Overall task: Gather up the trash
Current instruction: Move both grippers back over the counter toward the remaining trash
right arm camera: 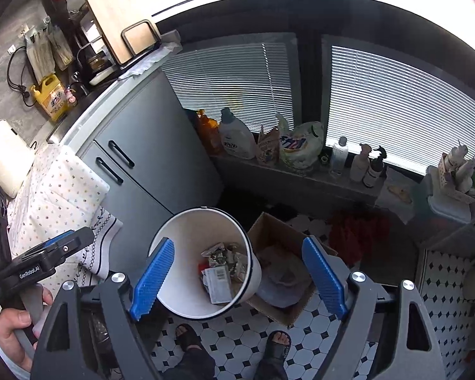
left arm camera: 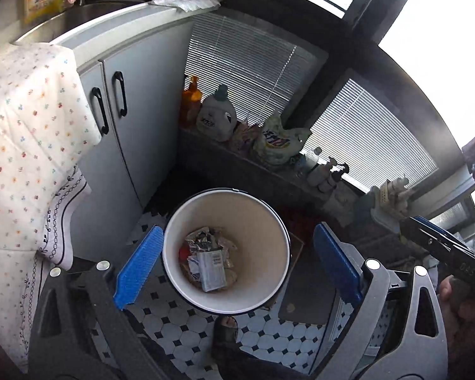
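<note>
Your left gripper (left arm camera: pixel 237 267) hangs over the white bin (left arm camera: pixel 266 221) with its blue pads (left arm camera: pixel 139 266) spread wide, nothing between them. Crumpled wrappers and a flat packet (left arm camera: pixel 210 264) lie in the bin's bottom, and the bin stands on the tiled floor (left arm camera: pixel 186 332) near the grey cabinet (left arm camera: pixel 133 133). Your right gripper (left arm camera: pixel 440 247) shows at the right edge, its grip unclear from here

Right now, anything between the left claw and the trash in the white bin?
Nothing visible. The left claw is open above the white round bin with a dark rim, which has no lid; the crumpled wrappers and paper trash lie exposed at its bottom.
</note>
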Tool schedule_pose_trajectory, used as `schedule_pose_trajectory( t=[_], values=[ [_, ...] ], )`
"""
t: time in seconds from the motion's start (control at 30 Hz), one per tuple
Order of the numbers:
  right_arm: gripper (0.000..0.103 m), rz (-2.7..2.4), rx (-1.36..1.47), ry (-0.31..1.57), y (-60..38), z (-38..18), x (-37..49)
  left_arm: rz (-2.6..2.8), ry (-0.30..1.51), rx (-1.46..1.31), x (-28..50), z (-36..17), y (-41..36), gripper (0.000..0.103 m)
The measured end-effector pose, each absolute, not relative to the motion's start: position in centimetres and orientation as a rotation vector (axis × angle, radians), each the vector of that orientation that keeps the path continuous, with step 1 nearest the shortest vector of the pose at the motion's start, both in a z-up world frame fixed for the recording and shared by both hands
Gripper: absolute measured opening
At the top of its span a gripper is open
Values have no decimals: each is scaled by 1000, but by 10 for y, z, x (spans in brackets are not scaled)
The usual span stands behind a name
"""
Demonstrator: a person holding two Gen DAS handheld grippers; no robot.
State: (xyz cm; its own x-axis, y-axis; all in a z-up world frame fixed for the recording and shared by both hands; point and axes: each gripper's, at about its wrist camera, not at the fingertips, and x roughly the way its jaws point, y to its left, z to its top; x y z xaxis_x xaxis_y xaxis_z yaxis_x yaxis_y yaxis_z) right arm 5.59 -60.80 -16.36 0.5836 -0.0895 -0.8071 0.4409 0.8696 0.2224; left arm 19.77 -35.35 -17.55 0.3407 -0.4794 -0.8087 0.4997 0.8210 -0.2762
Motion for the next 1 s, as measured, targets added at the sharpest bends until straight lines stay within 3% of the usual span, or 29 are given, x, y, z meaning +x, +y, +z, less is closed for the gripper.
schedule_pose_trajectory(
  t=[0.2, 0.63, 1.0],
  values=[
    [95, -202, 398, 853, -570, -138, 96, -542, 955, -18, 209, -135, -305, 95],
    [95, 72, 219, 787, -453, -84, 185, -257, 754, -145, 212, -59, -176, 97],
    [95, 284, 118, 755, -340, -62, 232, -23, 659, -225, 193, -39, -58, 97]
  ],
)
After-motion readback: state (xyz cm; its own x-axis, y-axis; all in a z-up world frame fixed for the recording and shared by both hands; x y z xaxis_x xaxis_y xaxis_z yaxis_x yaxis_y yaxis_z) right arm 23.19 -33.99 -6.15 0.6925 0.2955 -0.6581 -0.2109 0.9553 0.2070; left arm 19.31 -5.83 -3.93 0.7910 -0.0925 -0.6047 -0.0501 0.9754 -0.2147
